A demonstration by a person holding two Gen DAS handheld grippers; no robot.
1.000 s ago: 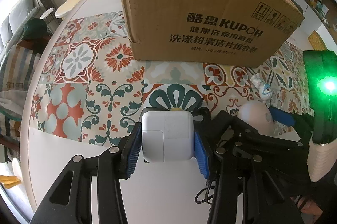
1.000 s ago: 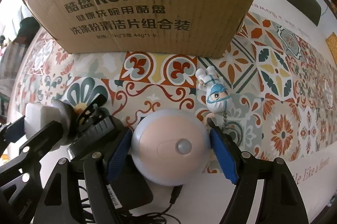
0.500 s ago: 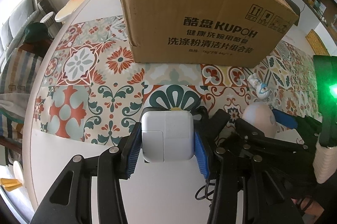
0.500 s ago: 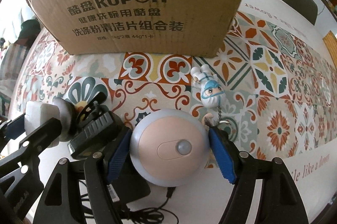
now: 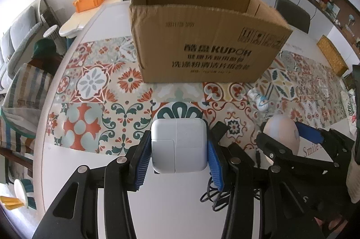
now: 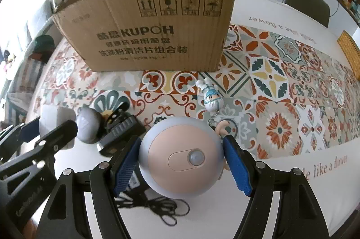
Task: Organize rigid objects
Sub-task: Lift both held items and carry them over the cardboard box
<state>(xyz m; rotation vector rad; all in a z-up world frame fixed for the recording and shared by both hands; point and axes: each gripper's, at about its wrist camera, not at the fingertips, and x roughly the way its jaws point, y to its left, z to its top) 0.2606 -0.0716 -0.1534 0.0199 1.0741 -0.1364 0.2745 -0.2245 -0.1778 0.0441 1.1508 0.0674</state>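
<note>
The left gripper (image 5: 178, 150) pinches a white charger (image 5: 178, 145) between its blue pads (image 5: 142, 155), one pad pressed flat against each side, and holds it clear of the table (image 5: 171, 205). The right gripper (image 6: 181, 163) clamps a round lamp (image 6: 181, 156), peach-faced with a grey rim and a small sensor dome, its pads (image 6: 236, 168) tight on the rim at both sides. In the left view the lamp (image 5: 282, 134) shows just to the right of the charger, held at about the same height.

Beneath the grippers, a tangle of black cable (image 6: 162, 208) lies on the white tabletop. Left of the lamp sit a black adapter (image 6: 122, 132) and a grey rounded object (image 6: 87, 126), close together; what the grey object is cannot be told.

Just beyond the lamp, a small figurine (image 6: 211, 96) in a white suit and mask lies on the patterned mat (image 6: 281, 108), its keychain trailing toward the lamp.

Farther back stands the open cardboard box (image 5: 202, 41), upright on the mat, printed side toward the grippers, well apart from both held things. Its inside is only partly seen and looks bare at the far wall.

Past the table, dark chairs (image 6: 306, 3) stand at the far edge, and an orange crate (image 5: 88, 0) sits off to the left.
</note>
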